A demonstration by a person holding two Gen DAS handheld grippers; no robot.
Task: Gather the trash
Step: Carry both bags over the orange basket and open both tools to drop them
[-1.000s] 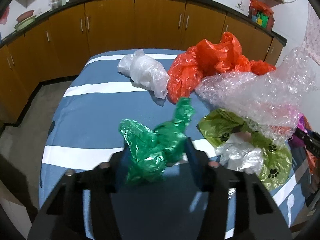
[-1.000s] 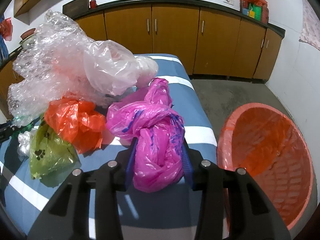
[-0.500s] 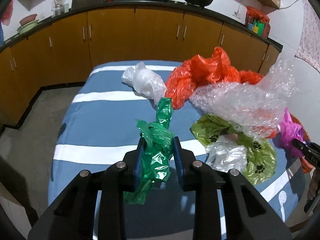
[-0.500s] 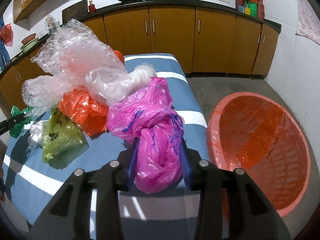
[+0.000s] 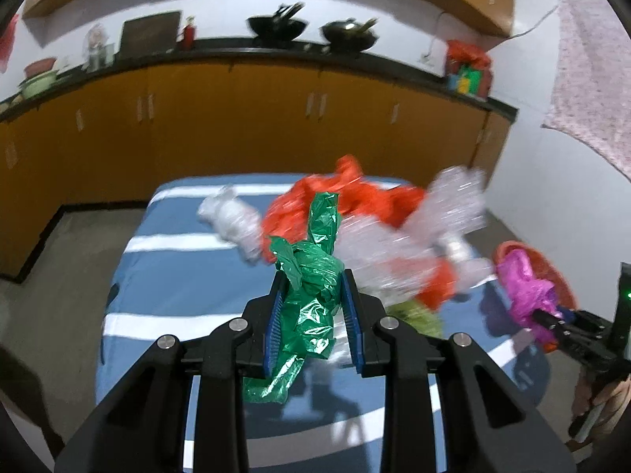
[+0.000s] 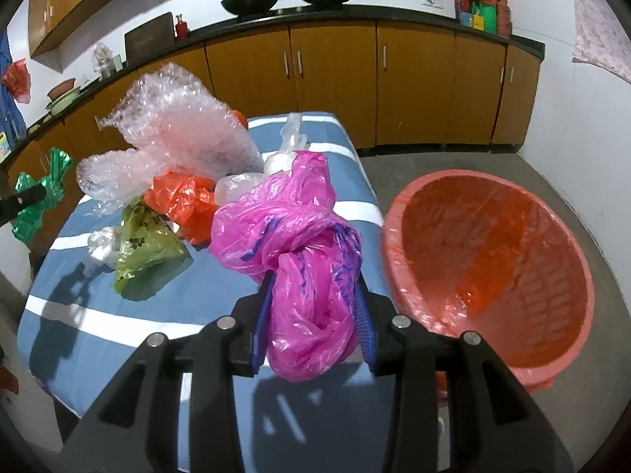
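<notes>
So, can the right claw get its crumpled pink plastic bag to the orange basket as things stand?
Probably yes. The right claw, shut on the crumpled pink plastic bag, sits beside the orange lined basket, whose mouth is open with nothing between them.

Free room: the near part of the blue striped table (image 6: 118, 315), bare from its front edge up to the litter, and its left side in the left wrist view. Also the open mouth of the red basket (image 6: 489, 272), just beside the table's right edge (nothing covers it).

Obstacles: bubble wrap (image 6: 177, 146), orange bag (image 6: 181, 201), olive bag (image 6: 146, 244) and clear bags (image 6: 284, 157), heaped mid-table toward the far end. Brown cabinets (image 6: 331, 82) wall off the far side.
</notes>
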